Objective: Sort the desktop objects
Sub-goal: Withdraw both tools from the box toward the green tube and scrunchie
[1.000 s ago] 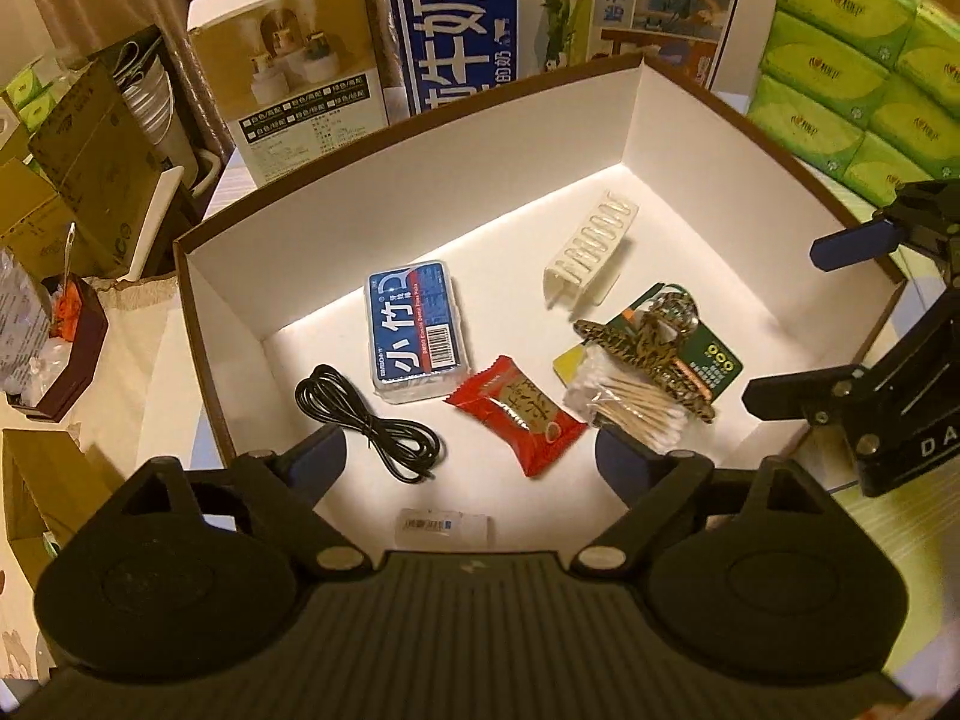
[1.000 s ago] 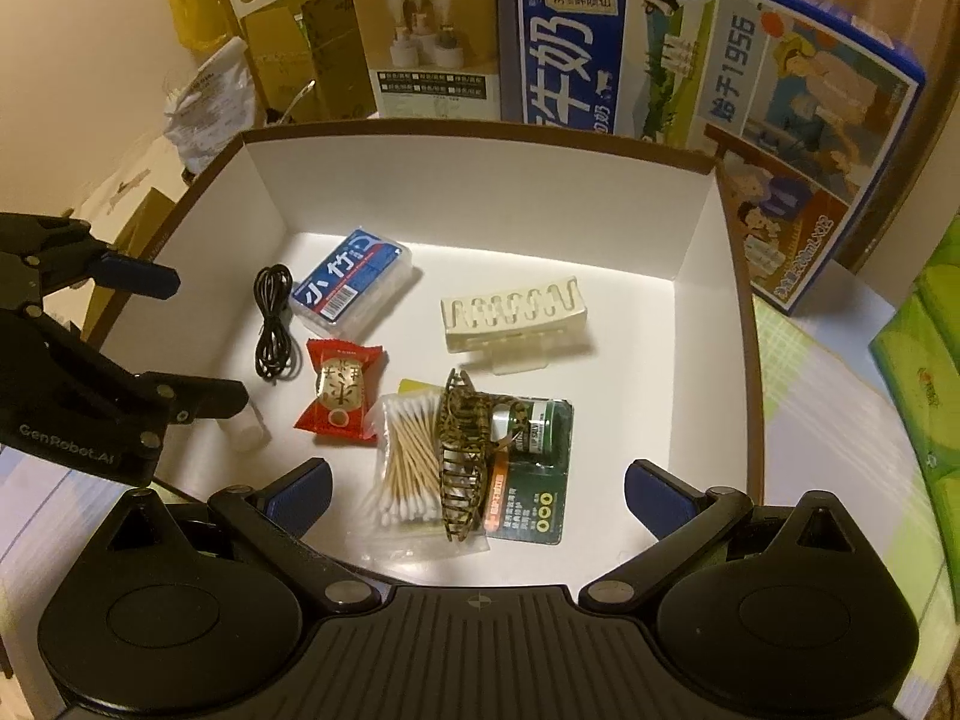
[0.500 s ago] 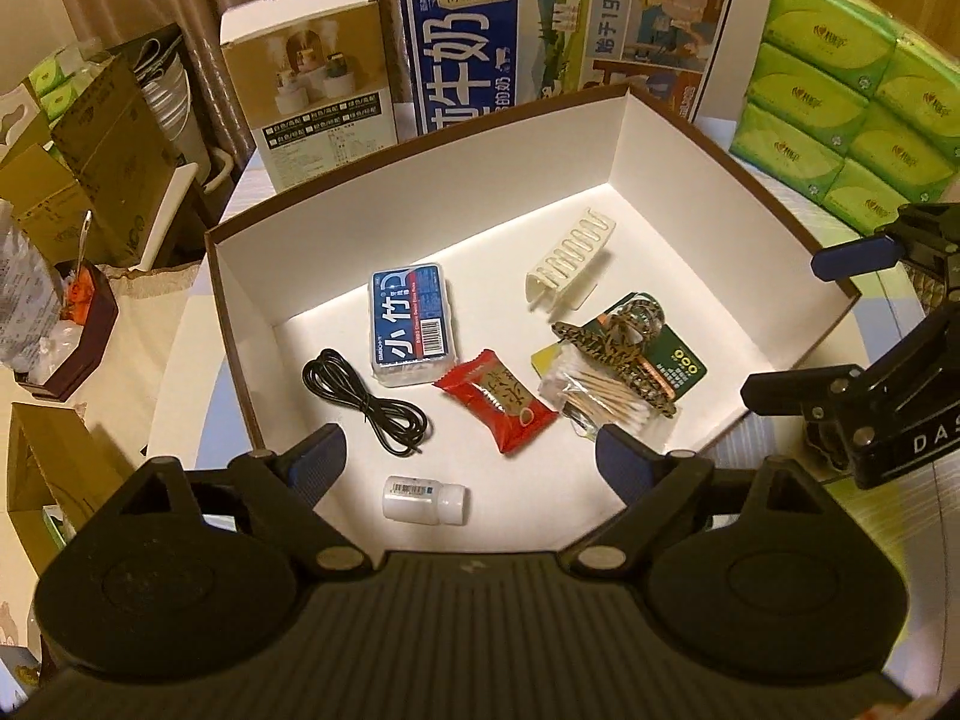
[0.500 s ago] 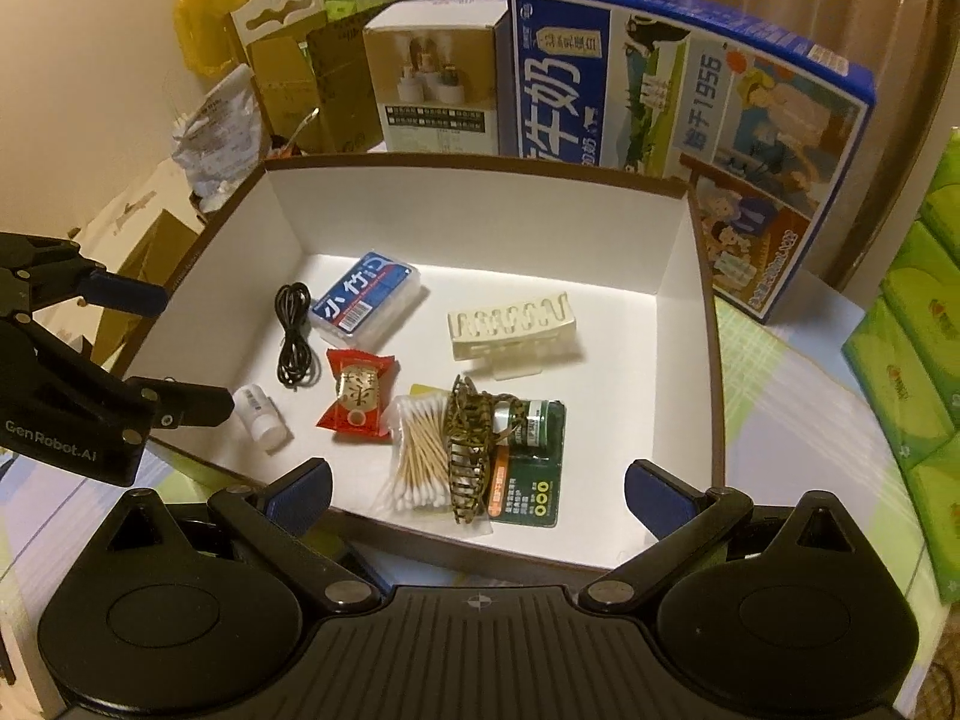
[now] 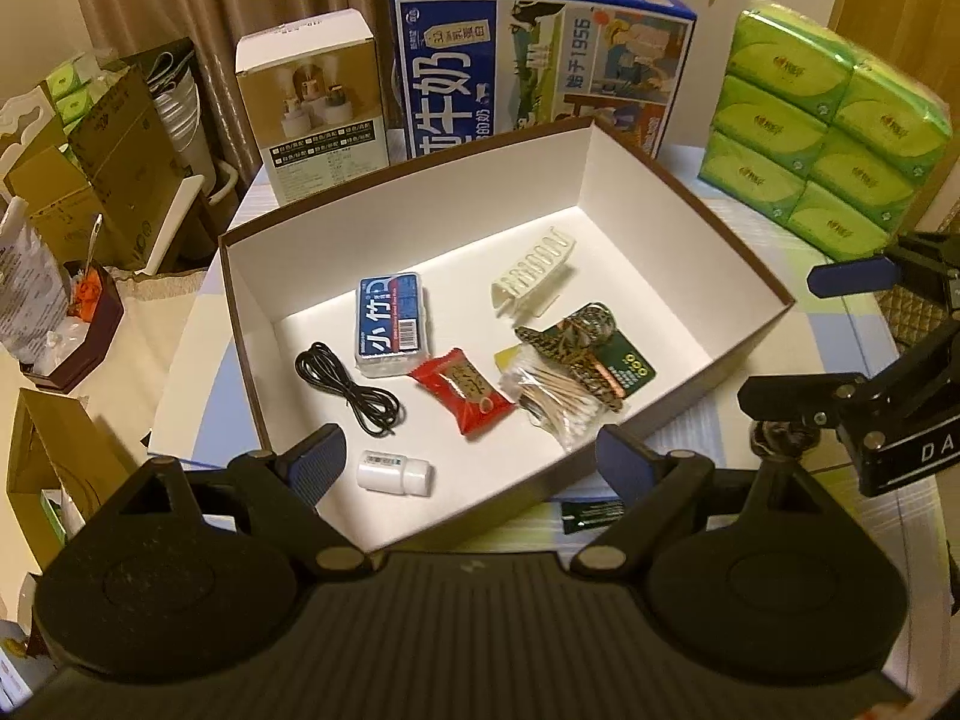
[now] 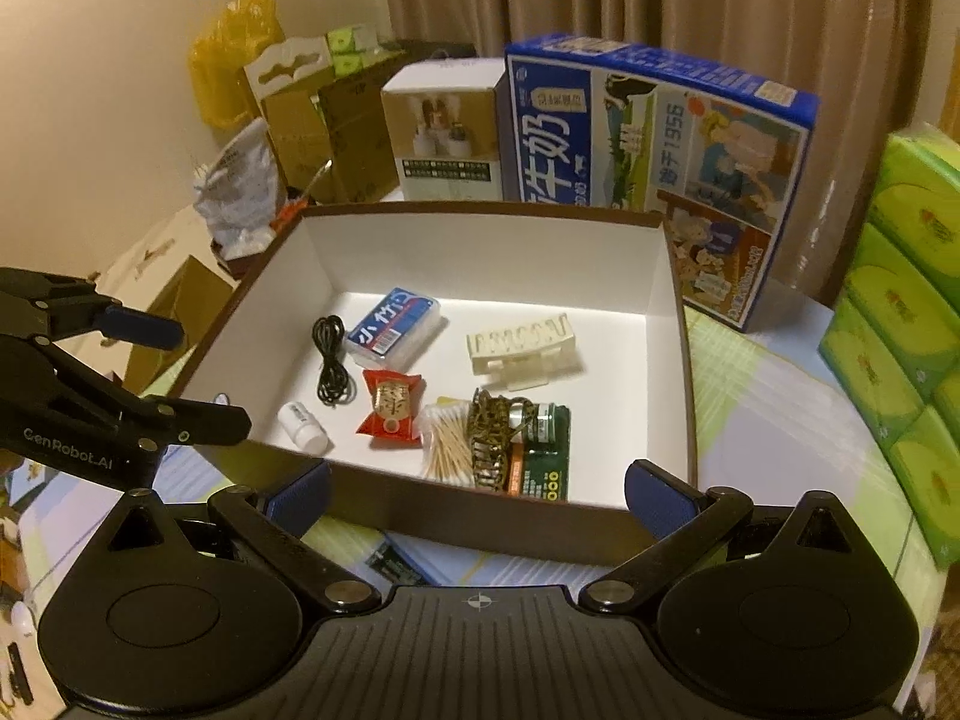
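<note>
Both grippers, L point(image 5: 471, 462) & R point(image 6: 477, 495), are spread wide w/ nothing between pads, at the near rim of the box point(image 5: 744, 324). Inside: cable point(image 5: 348, 387), blue case point(image 5: 393, 324), red packet point(image 5: 462, 390), swabs point(image 5: 555, 399), hair clip point(image 5: 570, 354), white rack point(image 5: 531, 276), small bottle point(image 5: 393, 471).

Matt cardboard box point(image 5: 708, 228); glossy red foil wrapper point(image 5: 462, 389); crinkly plastic swab bag point(image 5: 552, 402).

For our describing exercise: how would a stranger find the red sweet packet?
Look inside the open white box. Between the black cable and the cotton swabs lies the red sweet packet, the only red thing there.
</note>
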A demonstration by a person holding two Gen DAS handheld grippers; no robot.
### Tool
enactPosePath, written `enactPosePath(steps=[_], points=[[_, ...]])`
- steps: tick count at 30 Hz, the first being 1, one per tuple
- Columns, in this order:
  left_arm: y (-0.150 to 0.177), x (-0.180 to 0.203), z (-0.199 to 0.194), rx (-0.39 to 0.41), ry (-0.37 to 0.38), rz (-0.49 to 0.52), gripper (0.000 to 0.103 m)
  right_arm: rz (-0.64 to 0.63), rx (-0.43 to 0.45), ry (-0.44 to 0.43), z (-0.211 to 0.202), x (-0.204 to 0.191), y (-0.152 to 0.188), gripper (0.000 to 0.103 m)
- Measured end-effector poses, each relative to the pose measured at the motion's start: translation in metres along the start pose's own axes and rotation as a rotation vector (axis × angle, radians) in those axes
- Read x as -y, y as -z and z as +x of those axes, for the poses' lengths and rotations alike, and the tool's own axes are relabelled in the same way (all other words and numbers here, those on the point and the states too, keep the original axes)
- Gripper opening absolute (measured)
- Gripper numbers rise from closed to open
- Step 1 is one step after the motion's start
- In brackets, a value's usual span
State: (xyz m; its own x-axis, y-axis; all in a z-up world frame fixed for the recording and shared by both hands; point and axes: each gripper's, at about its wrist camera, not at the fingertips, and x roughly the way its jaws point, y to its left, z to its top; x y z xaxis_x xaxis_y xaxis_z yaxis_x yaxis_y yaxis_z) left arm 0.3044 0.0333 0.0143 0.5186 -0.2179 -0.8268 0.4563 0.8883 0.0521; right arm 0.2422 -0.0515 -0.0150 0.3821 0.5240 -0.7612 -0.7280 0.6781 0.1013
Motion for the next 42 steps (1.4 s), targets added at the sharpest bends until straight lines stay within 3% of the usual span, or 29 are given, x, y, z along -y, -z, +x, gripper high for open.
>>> enactPosePath(steps=[21,31,42], points=[[0.064,0.037,-0.037,0.050,-0.004,-0.033,0.089,0.026,0.080,0.108,-0.063,-0.013,0.087,0.101],[0.102,0.047,-0.010,0.014,0.026,-0.061,0.089,0.140,0.050,0.178,-0.056,-0.007,0.142,0.101],[0.124,0.062,0.028,-0.005,0.058,-0.067,0.089,0.223,0.012,0.218,-0.041,0.009,0.174,0.101]])
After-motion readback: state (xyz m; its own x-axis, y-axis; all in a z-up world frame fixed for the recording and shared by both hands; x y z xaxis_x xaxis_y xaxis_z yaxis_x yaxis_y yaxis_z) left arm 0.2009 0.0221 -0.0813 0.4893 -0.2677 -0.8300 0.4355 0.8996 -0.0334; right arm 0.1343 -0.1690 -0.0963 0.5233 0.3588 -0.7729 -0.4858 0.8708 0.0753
